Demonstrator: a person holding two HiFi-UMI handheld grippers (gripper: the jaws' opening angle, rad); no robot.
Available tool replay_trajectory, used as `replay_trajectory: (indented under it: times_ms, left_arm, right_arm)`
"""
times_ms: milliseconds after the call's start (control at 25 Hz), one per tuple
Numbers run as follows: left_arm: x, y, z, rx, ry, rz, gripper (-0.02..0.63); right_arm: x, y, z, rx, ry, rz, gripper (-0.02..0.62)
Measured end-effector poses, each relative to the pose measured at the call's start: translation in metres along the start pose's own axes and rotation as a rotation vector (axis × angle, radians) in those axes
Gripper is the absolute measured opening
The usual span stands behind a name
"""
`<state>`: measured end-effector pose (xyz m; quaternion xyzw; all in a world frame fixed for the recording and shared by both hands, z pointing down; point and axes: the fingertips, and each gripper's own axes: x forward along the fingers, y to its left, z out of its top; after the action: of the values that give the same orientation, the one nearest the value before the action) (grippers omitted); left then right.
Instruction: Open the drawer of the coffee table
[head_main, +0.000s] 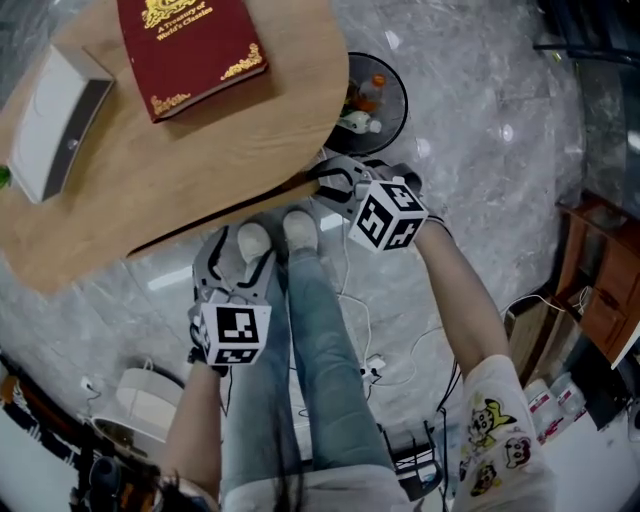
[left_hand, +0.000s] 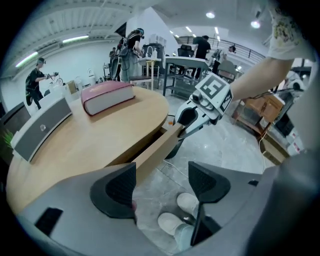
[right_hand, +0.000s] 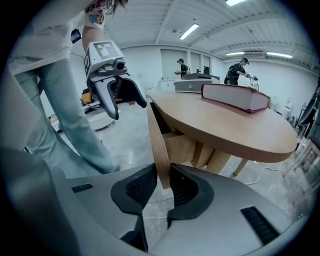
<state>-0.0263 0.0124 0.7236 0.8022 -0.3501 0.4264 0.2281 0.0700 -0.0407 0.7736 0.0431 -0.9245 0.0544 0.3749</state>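
Observation:
The oval wooden coffee table (head_main: 200, 170) has its drawer pulled a little way out from under the top. In the right gripper view the thin drawer front (right_hand: 157, 140) stands on edge, and my right gripper (right_hand: 162, 186) is shut on its lower corner with both pads pressed against the wood. In the head view my right gripper (head_main: 335, 185) sits at the table's near edge. My left gripper (left_hand: 161, 182) is open and holds nothing. It hangs over the floor and the person's shoes (left_hand: 180, 215), just beside the other end of the drawer front (left_hand: 157, 147).
A red book (head_main: 190, 45) and a grey box (head_main: 55, 125) lie on the tabletop. A black round stand (head_main: 375, 100) holding small items sits beyond the table. Cables (head_main: 375, 365) and a white device (head_main: 150, 400) lie on the marble floor. A wooden cabinet (head_main: 600, 270) stands at the right.

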Motion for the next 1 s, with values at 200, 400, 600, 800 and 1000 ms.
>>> replay_trajectory:
  times_ms: [200, 400, 600, 800, 1000]
  left_arm:
    - [0.001, 0.017, -0.011, 0.049, 0.068, 0.067, 0.319]
    - [0.009, 0.029, -0.027, 0.196, 0.176, 0.086, 0.319]
    - [0.016, 0.034, -0.047, 0.429, 0.291, 0.110, 0.246]
    - [0.020, 0.036, -0.050, 0.613, 0.312, 0.080, 0.103]
    - [0.024, 0.035, -0.053, 0.704, 0.345, 0.015, 0.081]
  right_arm:
    - [-0.004, 0.015, -0.002, -0.022, 0.025, 0.037, 0.071]
    - [-0.004, 0.032, -0.008, -0.020, 0.047, 0.056, 0.071]
    - [-0.005, 0.033, -0.009, -0.022, 0.057, 0.056, 0.071]
    - [-0.004, 0.033, -0.010, -0.036, 0.090, 0.065, 0.071]
    - [0.003, 0.032, -0.017, -0.091, 0.204, 0.065, 0.071]
